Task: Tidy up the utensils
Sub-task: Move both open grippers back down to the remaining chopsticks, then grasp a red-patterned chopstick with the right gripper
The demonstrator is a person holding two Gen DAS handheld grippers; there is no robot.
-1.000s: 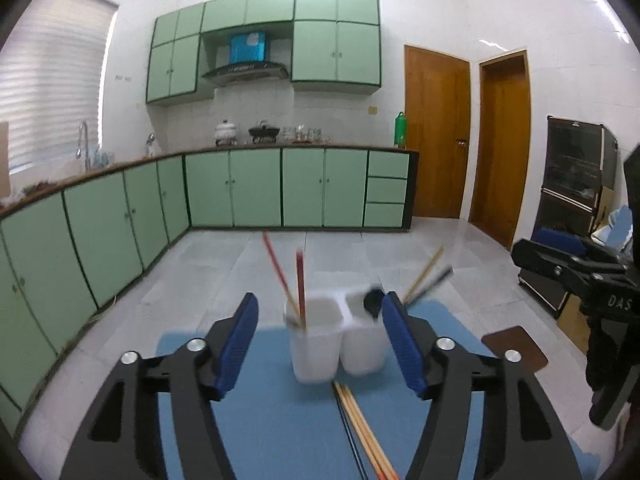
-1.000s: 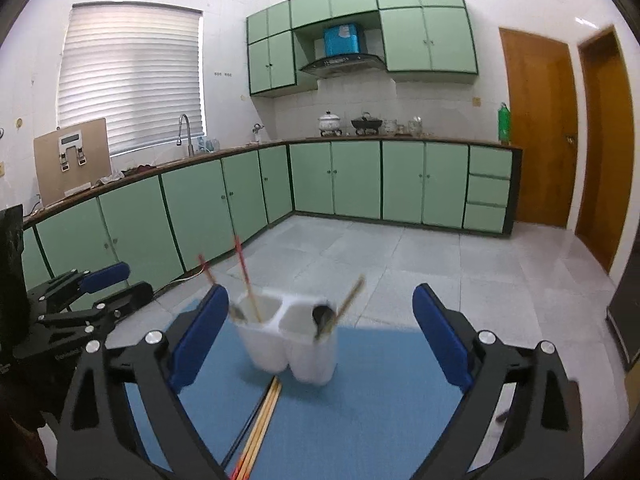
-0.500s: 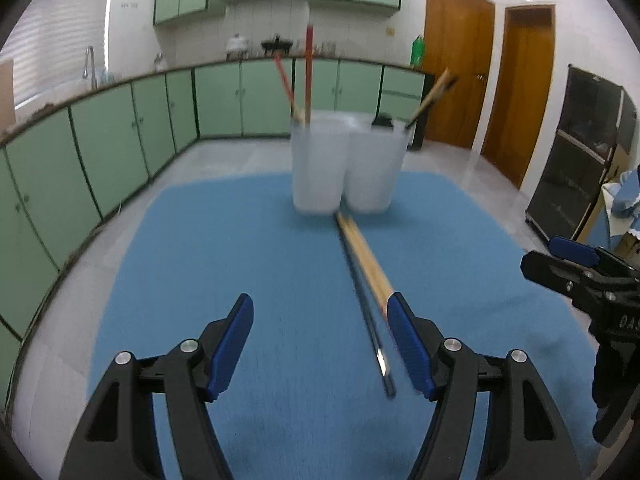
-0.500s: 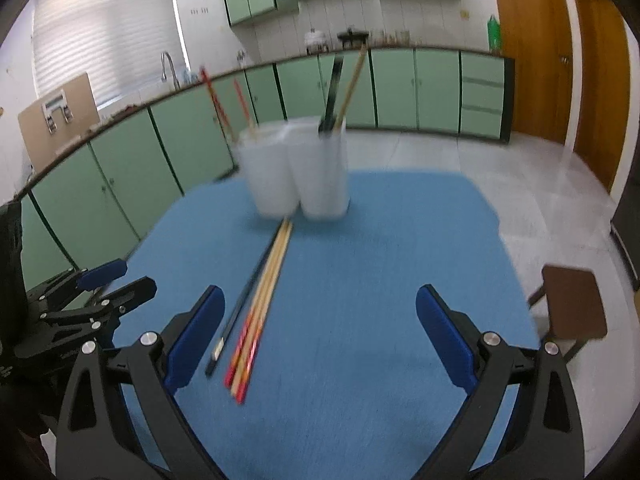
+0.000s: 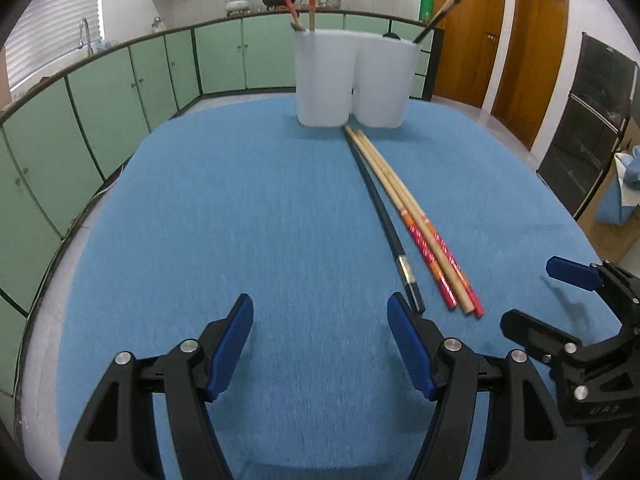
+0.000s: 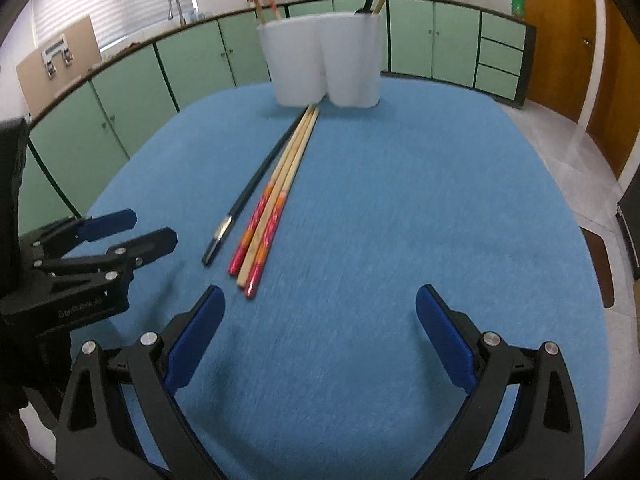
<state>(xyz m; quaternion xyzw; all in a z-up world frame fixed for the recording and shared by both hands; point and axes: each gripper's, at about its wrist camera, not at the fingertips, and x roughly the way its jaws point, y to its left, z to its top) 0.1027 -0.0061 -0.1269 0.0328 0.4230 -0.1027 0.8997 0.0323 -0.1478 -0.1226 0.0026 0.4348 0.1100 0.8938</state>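
Observation:
A white two-cup utensil holder [image 5: 352,80] [image 6: 320,66] stands at the far side of the blue table [image 5: 240,220] [image 6: 400,200], with chopsticks and a dark utensil sticking up from it. Lying in front of it are a black chopstick [image 5: 380,216] [image 6: 248,192] and three wooden chopsticks with red-orange ends [image 5: 416,220] [image 6: 276,200]. My left gripper [image 5: 320,320] is open just short and left of the black chopstick's near end. My right gripper [image 6: 320,308] is open, its left finger close to the red ends. Nothing sits between either pair of jaws.
Green kitchen cabinets [image 5: 120,92] run along the left and back behind the table. Wooden doors [image 5: 536,52] and a dark oven cabinet [image 5: 592,128] stand at the right. A brown stool [image 6: 600,264] sits beside the table's right edge.
Both grippers have dropped low over the table and tilted downward. The holder now appears farther up the views, and the full length of the lying chopsticks has come into sight.

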